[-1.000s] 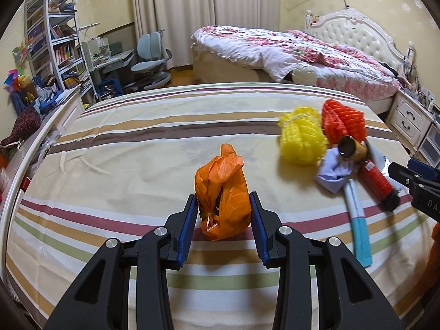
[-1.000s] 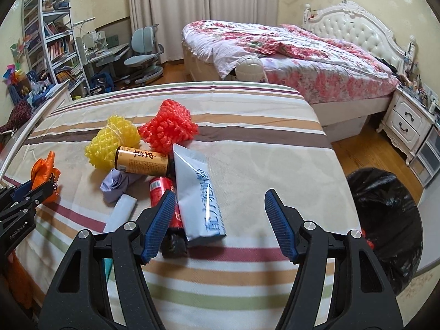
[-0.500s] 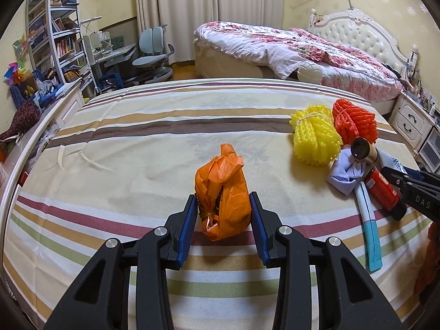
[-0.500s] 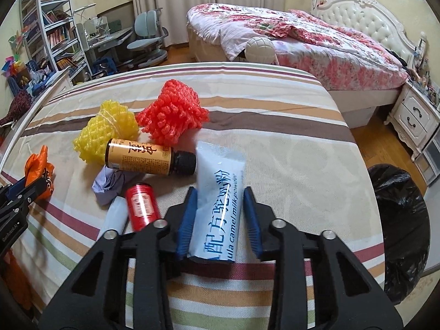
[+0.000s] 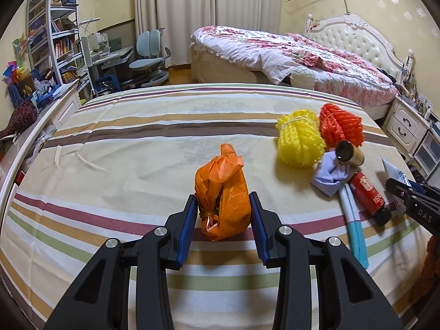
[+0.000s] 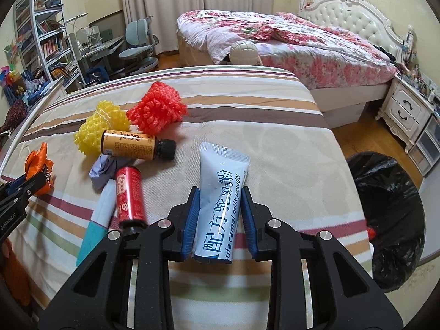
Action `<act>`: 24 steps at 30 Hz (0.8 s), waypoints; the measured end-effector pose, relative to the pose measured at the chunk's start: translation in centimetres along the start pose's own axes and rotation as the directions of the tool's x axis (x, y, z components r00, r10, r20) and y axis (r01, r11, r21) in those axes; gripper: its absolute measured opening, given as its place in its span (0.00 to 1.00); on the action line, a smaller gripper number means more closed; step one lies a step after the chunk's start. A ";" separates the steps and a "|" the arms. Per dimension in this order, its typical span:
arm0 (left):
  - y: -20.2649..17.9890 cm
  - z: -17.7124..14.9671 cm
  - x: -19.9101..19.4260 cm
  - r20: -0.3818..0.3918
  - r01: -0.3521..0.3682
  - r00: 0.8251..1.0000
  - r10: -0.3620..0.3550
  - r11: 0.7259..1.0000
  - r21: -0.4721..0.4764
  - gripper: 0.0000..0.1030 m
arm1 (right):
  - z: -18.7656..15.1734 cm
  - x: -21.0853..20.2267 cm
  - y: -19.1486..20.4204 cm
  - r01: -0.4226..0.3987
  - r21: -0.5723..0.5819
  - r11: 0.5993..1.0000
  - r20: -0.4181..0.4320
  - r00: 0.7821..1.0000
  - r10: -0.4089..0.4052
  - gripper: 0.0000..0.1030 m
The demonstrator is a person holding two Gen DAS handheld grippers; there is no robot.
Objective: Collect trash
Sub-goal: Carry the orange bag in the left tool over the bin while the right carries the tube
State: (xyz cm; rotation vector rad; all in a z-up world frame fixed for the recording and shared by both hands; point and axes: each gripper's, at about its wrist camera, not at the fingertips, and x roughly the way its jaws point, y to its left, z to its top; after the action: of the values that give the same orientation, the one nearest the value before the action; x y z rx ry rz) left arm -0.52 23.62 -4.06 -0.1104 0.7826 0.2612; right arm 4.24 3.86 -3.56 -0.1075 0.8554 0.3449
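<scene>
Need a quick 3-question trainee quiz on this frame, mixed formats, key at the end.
1. True or false: the left gripper is shut on the orange plastic bag.
2. What does the right gripper hold? A) red can B) milk powder sachet C) yellow foam net
3. Fill in: the amber bottle lies on its side against the ____ foam net.

Key
1. True: both pads press the bag's sides.
2. B. The red can and the yellow net lie loose on the striped bedspread.
3. yellow
</scene>
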 end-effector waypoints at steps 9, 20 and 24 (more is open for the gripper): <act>-3.5 -0.2 -1.6 0.032 0.055 0.998 -0.056 0.998 0.036 0.37 | -1.7 -2.4 -3.0 0.051 0.047 0.998 0.029 0.998 -0.052 0.28; -10.8 0.0 -3.7 0.072 0.167 0.981 -0.178 0.976 0.143 0.37 | -2.9 -5.5 -9.3 0.152 0.140 0.978 0.074 0.984 -0.163 0.28; -14.3 0.3 -4.0 0.077 0.215 0.969 -0.233 0.958 0.191 0.37 | -3.1 -6.2 -12.0 0.190 0.183 0.964 0.083 0.975 -0.208 0.28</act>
State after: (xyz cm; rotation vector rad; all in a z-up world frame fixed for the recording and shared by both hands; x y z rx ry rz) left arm 0.87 9.14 -1.06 -0.0136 0.6847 -0.0203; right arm 2.39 -9.72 -1.43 -0.0127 0.7629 0.0844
